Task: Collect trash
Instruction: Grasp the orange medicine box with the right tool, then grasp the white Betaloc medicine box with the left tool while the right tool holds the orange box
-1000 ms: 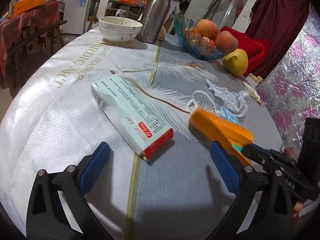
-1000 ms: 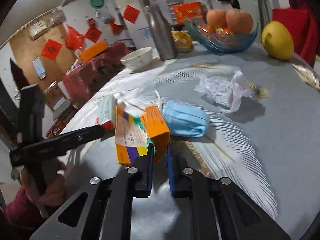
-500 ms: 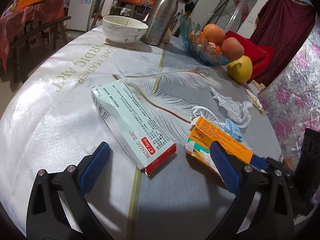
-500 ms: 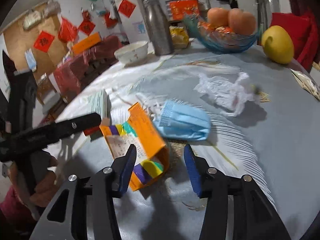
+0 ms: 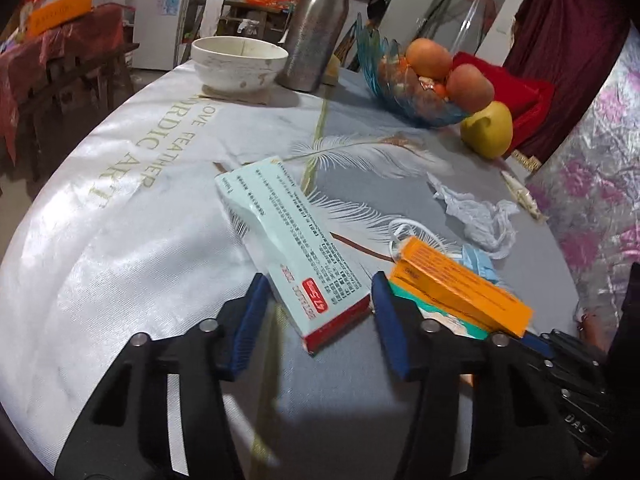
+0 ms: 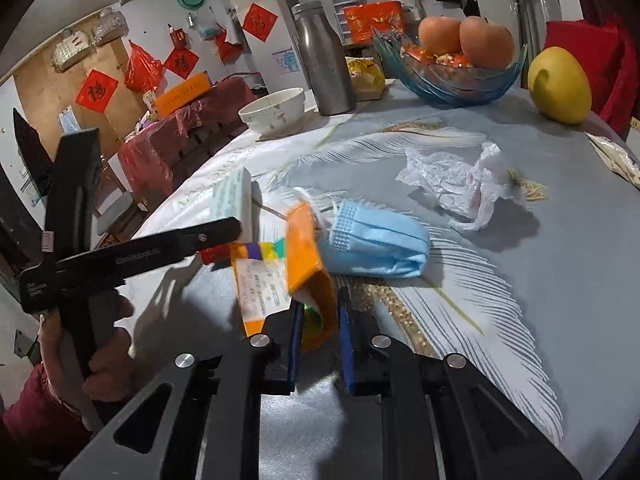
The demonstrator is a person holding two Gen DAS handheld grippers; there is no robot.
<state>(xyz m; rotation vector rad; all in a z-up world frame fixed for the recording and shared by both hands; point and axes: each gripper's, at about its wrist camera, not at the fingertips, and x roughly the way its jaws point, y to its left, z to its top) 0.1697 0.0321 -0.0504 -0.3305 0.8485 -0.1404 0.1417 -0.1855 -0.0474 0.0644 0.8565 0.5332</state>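
A pale green medicine box with a red end lies on the table. My left gripper has its closing jaws against both sides of the box's near end. An orange medicine box lies beside it, and my right gripper is closing on its open near end, pads pressing the cardboard. The same orange box appears in the left wrist view, right of the green one. A blue face mask rests just beyond the orange box. Farther back lies a crumpled white plastic scrap.
At the far side of the cloth-covered round table stand a white bowl, a steel flask, a blue glass fruit bowl and a yellow fruit. A small wrapper lies near the right edge.
The left jaws went from wide open to closed around the green box's end. The right gripper opened, let the orange box onto the table, then closed on its end again.
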